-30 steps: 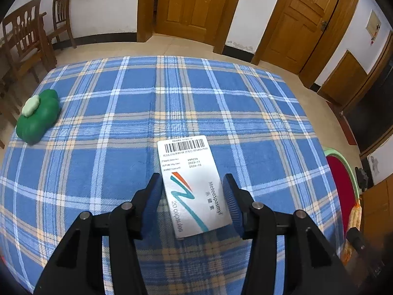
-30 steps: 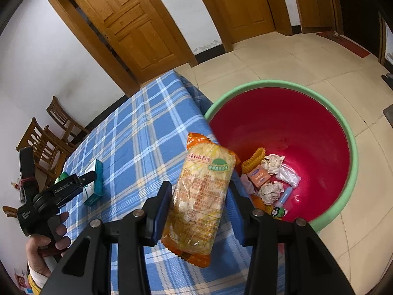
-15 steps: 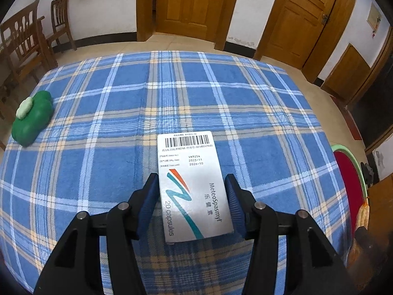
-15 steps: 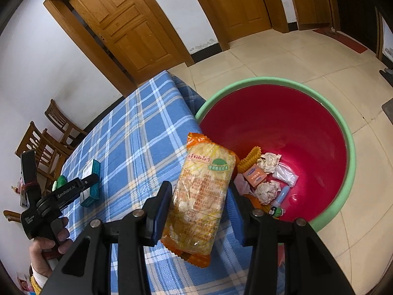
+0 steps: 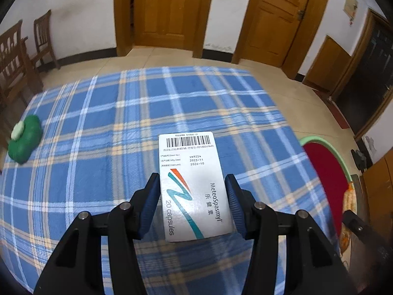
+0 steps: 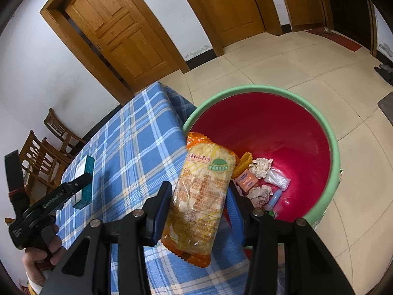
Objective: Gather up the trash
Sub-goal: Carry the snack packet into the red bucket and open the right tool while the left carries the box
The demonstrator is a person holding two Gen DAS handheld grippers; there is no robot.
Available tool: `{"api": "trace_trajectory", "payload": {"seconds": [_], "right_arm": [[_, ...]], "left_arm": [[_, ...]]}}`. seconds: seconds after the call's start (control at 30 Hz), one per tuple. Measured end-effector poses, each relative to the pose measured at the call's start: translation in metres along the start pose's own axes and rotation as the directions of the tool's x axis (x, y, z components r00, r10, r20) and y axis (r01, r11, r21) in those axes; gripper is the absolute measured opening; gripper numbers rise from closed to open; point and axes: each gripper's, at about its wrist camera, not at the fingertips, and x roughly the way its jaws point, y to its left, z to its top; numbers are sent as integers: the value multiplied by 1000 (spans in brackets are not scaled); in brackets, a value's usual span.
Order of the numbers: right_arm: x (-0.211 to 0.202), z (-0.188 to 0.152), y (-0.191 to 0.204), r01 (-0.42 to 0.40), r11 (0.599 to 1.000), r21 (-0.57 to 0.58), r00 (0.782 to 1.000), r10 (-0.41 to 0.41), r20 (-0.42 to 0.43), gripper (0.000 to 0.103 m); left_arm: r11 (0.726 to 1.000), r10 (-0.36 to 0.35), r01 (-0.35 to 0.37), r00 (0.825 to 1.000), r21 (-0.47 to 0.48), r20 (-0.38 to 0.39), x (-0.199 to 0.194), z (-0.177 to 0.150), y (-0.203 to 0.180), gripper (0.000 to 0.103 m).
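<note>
My left gripper (image 5: 191, 184) is shut on a white capsule box (image 5: 192, 184) with a barcode, held above the blue plaid tablecloth (image 5: 98, 147). The right wrist view shows this gripper (image 6: 83, 177) from the side with the teal-edged box (image 6: 84, 179). My right gripper (image 6: 200, 194) is shut on an orange snack packet (image 6: 201, 191), held over the table's corner beside the red basin with a green rim (image 6: 270, 91). The basin holds crumpled tissues (image 6: 261, 167), a small orange carton (image 6: 246, 179) and other scraps. The basin's rim also shows in the left wrist view (image 5: 316, 139).
A green toy with a white top (image 5: 24, 141) lies at the table's left edge. Wooden chairs (image 5: 17, 56) stand to the left. Wooden doors (image 5: 169, 9) line the far wall. The basin stands on the tiled floor (image 6: 307, 61) off the table's right end.
My left gripper has lifted the box and drawn back toward the right, so the basin shows more. My right gripper has moved the packet closer to the basin.
</note>
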Motion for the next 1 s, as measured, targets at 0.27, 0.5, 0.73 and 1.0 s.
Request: {"api": "trace_trajectory", "payload": {"seconds": [0.27, 0.5, 0.73, 1.0], "right_arm": [[-8, 5, -22, 10, 999, 36, 999, -11, 31, 47], [-10, 12, -52, 33, 996, 85, 998, -37, 44, 47], [-1, 19, -82, 52, 990, 130, 998, -58, 38, 49], [7, 21, -100, 58, 987, 147, 997, -64, 34, 49]], "left_arm": [[996, -58, 56, 998, 66, 30, -18, 6, -36, 54], [984, -120, 115, 992, 137, 29, -22, 8, -76, 54], [957, -194, 190, 981, 221, -2, -12, 5, -124, 54], [919, -260, 261, 965, 296, -44, 6, -3, -172, 54]]}}
